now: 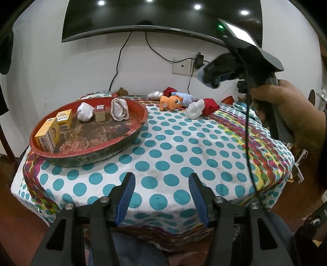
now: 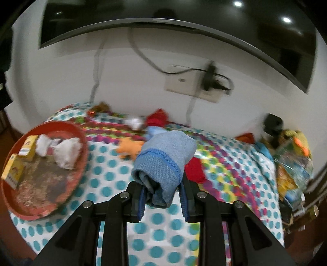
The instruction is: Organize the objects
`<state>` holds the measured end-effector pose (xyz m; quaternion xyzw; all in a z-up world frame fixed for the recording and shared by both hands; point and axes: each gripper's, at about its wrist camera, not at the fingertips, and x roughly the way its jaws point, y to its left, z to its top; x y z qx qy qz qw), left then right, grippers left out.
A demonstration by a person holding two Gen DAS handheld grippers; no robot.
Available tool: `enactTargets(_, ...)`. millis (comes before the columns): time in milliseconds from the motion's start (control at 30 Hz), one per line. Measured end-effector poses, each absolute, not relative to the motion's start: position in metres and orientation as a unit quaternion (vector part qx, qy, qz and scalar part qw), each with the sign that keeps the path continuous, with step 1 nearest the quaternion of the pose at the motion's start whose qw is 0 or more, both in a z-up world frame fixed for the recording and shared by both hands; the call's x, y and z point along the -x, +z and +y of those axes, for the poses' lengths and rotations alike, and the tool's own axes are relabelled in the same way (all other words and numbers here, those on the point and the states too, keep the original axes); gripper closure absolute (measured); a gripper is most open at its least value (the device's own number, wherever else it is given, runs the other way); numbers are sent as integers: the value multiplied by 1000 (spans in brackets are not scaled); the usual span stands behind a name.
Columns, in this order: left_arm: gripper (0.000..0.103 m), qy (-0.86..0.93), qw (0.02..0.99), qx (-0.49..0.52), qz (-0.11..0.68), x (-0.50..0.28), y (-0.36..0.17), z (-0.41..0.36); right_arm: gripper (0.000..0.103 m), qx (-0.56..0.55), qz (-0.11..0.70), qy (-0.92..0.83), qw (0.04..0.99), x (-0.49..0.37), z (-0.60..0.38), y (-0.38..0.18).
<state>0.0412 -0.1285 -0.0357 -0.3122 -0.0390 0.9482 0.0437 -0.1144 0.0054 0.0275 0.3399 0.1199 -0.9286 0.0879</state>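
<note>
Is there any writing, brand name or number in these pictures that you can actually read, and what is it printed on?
None can be read for certain.
Yellow boxes in the red tray: printed characters and barcodes, too small to read.
Small brown box: a square code label on top, not legible.
Television: a small brand mark on its lower bezel, too tiny to make out.
Packets at the table's right edge: blurred.

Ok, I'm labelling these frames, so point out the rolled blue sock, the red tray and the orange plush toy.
rolled blue sock (image 2: 163,161): right wrist view, on its ribbed cuff.
red tray (image 1: 143,120): left wrist view, on its right rim.
orange plush toy (image 1: 170,101): left wrist view, on its body.
</note>
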Motion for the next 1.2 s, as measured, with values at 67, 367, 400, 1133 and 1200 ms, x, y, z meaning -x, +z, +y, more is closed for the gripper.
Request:
enactTargets(67, 47, 948, 42, 313, -42, -41, -36, -130, 77, -340, 131, -925, 109, 109, -14, 25)
enactTargets(367, 47, 945, 26, 322, -49, -38, -38, -142, 77, -363, 170, -882, 248, 87, -108, 9)
enactTargets(400, 47, 944, 24, 324, -51, -37, -39, -143, 77, -367, 175, -875, 262, 86, -117, 6)
enactTargets(1133, 47, 928, 14, 367, -65, -25, -57, -158, 73, -448, 283, -731, 429, 65, -262, -81)
enactTargets(1200, 47, 926, 19, 371, -65, -25, -58, -156, 67, -444, 280, -734, 430, 64, -257, -79)
